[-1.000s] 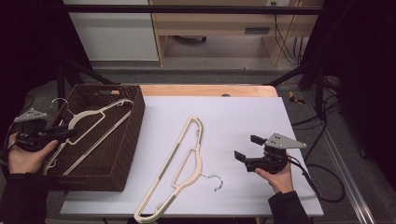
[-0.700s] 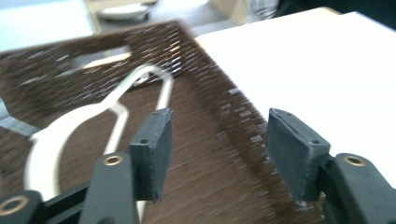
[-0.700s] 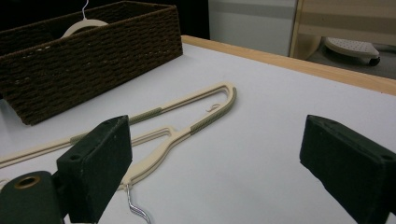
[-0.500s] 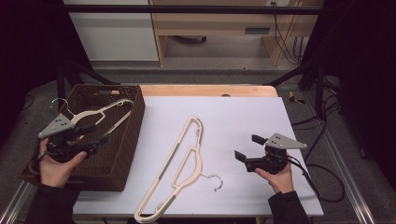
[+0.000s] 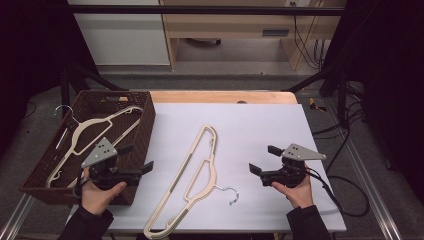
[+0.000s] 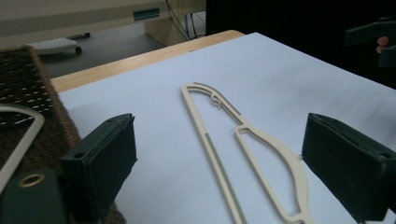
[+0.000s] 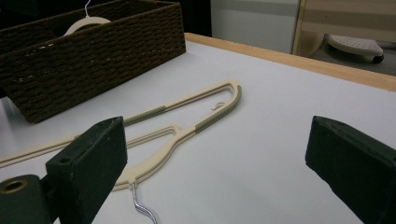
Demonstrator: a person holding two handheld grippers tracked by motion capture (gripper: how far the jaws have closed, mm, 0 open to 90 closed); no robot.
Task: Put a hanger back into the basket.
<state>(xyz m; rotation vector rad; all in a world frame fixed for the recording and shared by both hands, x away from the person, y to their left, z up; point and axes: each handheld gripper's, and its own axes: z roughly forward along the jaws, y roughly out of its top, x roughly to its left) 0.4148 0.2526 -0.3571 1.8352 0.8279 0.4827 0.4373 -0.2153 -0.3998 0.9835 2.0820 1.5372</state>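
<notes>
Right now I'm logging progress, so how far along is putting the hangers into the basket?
Done: one cream hanger lies in the brown wicker basket. In hand: nothing; the left gripper, jaws just opened and empty, sits over the basket's near corner facing the hanger on the table. The right gripper is open beside it. Left: that hanger likely goes in next.

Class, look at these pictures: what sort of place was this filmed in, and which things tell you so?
Probably a lab or workshop set up for recording, not a home. A white-topped table stands in a metal frame, cables trail to the floor, and a person holds the left gripper and right gripper over a cream hanger beside a wicker basket.
</notes>
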